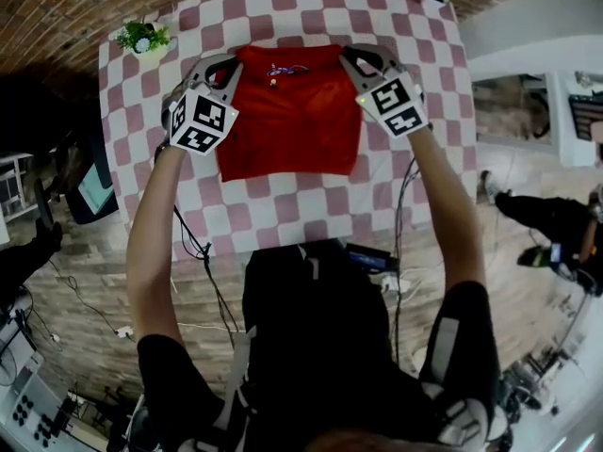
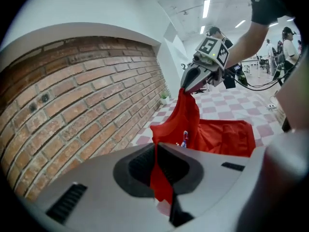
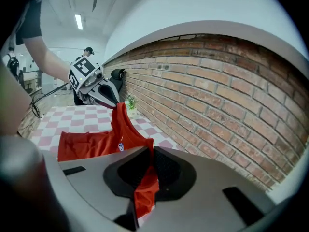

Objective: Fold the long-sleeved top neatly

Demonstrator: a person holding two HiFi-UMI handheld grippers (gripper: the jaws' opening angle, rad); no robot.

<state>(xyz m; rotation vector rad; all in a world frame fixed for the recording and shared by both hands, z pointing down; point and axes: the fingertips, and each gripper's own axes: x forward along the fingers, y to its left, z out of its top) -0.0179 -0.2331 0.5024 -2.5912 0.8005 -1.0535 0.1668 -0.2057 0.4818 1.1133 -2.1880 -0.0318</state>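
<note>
My left hand-held gripper (image 1: 232, 62) is clamped on one far corner of the red long-sleeved top (image 1: 292, 111); in the left gripper view a strip of red cloth runs straight through the closed jaws. My right hand-held gripper (image 1: 348, 56) is clamped on the other far corner in the same way, with red cloth pinched between its pads. The two corners stand raised above the counter (image 1: 283, 219), which is covered in a pink and white checked cloth. The cloth between them sags, showing the neckline with its small label (image 1: 277, 71). The near part of the top lies flat in the middle of the counter. A brick wall (image 2: 82, 95) runs behind the far edge, and a small potted plant (image 1: 143, 36) sits at the far left corner, apart from the top.
</note>
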